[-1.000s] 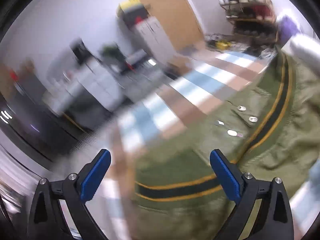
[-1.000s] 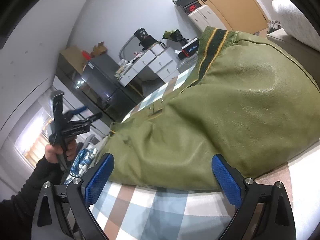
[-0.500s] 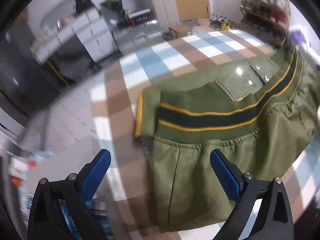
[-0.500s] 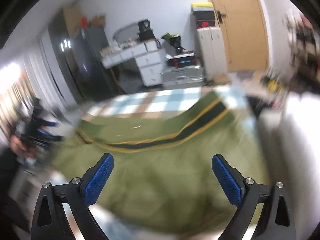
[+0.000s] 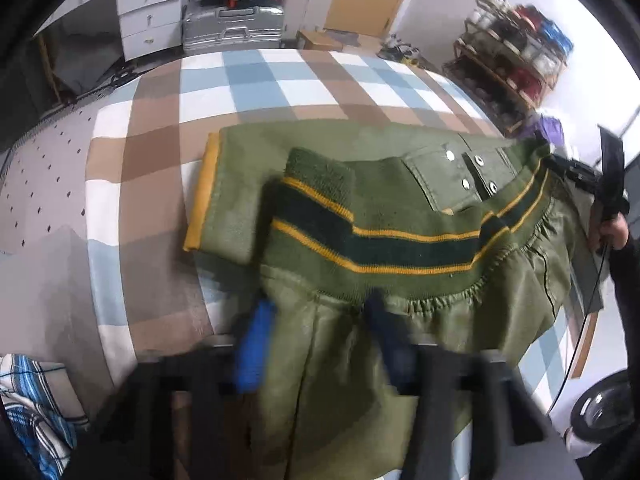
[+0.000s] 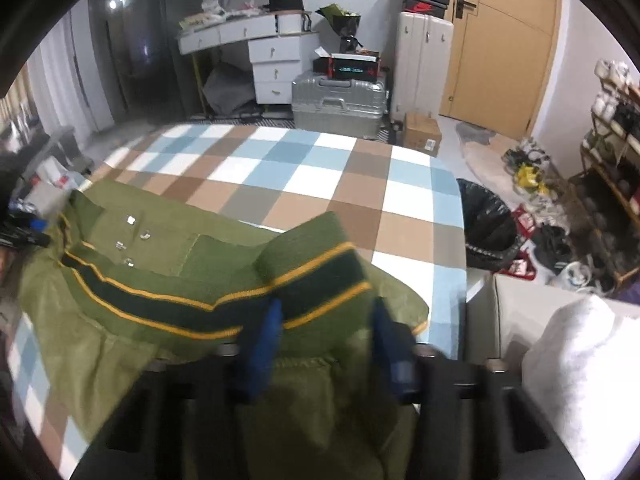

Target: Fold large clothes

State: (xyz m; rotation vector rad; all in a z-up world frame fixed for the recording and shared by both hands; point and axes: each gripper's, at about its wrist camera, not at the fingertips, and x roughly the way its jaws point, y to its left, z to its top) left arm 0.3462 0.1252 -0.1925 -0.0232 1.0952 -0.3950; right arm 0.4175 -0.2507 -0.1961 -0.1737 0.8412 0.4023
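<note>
An olive green jacket [image 5: 400,216] with a dark green and yellow striped ribbed hem lies on the checked bed cover [image 5: 248,88]. In the left wrist view my left gripper [image 5: 320,344] has its blue fingers partly closed around the jacket just below the left end of the hem; the fingers are blurred. In the right wrist view the jacket [image 6: 168,280] spreads to the left, and my right gripper [image 6: 324,348] has its fingers partly closed around the right end of the hem. Fabric fills both gaps. The right gripper also shows in the left wrist view [image 5: 600,184].
The checked bed cover [image 6: 320,176] stretches ahead. A silver suitcase [image 6: 338,104], white drawers [image 6: 276,68] and a wooden door [image 6: 500,40] stand beyond the bed. A black bin [image 6: 488,220] and a shoe rack [image 6: 612,160] are at the right. A white pillow [image 6: 580,380] lies at the near right.
Both grippers have dropped to the jacket's hem and their fingers have narrowed from wide open onto the fabric. The views have swung to face the foot of the bed.
</note>
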